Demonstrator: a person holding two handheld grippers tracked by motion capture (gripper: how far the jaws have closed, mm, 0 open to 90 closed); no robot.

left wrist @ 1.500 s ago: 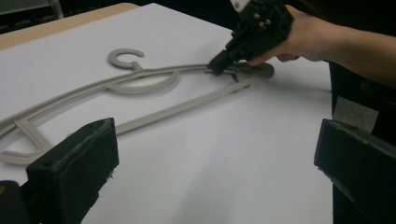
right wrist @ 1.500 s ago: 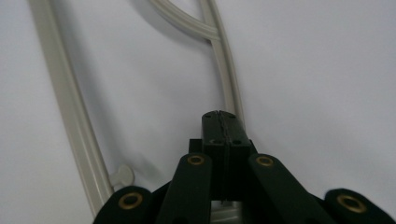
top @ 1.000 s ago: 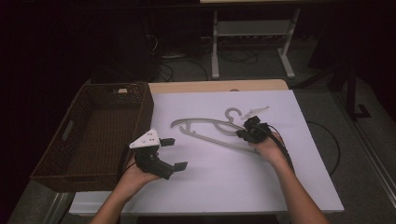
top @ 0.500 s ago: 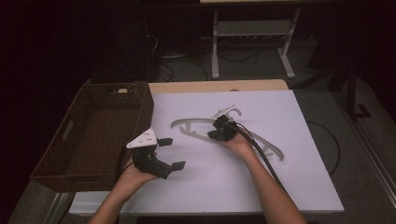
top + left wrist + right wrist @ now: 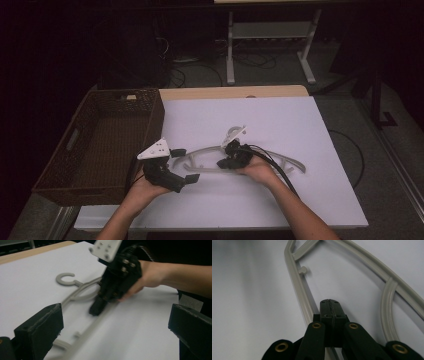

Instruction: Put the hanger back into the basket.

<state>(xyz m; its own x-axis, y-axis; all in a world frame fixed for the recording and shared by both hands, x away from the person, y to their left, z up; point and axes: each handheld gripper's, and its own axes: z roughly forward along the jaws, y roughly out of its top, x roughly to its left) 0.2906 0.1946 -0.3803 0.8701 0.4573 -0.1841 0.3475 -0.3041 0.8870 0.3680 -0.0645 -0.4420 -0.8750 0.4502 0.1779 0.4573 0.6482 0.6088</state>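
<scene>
The white tabletop [image 5: 280, 125] carries a dark woven basket [image 5: 100, 145] at its left edge. A pale grey plastic hanger [image 5: 280, 159] lies flat beside it, long axis running left to right, hook [image 5: 65, 279] toward the far side. Its bars are slim, smooth and curved. The right gripper [image 5: 226, 162] rests over the hanger's middle, fingers pressed together beside the lower bar [image 5: 299, 292]. The left gripper [image 5: 186, 165] sits at the hanger's left end, fingers wide apart.

Dim room, metal stand [image 5: 270, 45] (cables [image 5: 250, 60] beneath)
</scene>
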